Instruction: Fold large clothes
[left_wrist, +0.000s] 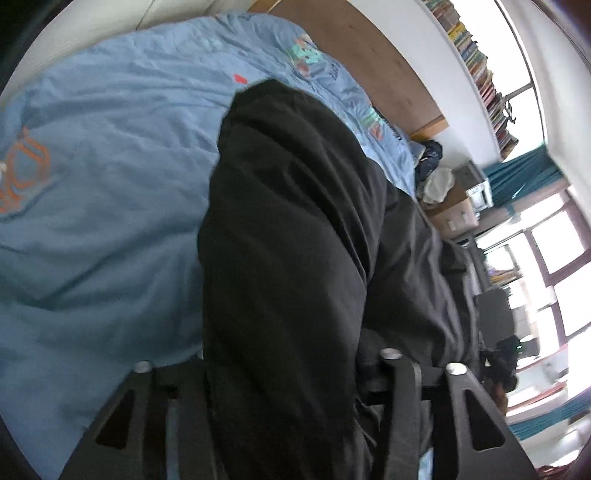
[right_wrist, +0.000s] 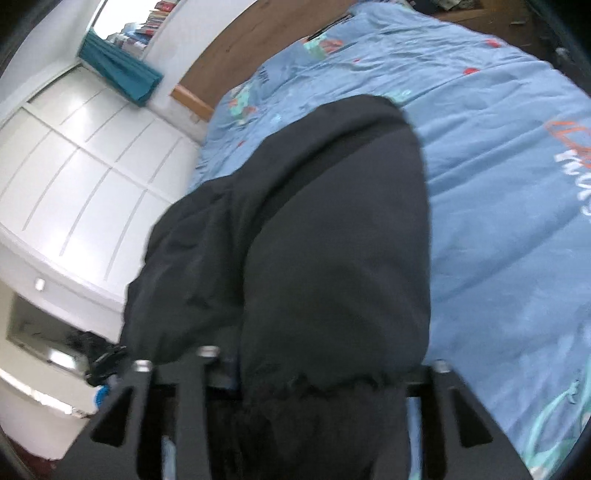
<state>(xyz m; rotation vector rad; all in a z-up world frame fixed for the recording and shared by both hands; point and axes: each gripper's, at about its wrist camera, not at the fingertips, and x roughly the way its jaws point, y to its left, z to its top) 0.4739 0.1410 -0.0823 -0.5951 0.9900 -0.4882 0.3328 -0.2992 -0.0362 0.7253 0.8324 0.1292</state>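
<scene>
Your left gripper (left_wrist: 295, 417) angled downward, jaws parted, dark cloth lying between its fingers (left_wrist: 402, 413), your right gripper (right_wrist: 295, 417) tilted down likewise, jaws apart, fingers (right_wrist: 192, 413) either side of dark cloth

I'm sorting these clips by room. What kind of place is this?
Most likely a bedroom: a bed with a blue printed duvet and wooden headboard, white wardrobe doors beside it, and a high shelf of books. A black garment lies on the bed.
</scene>
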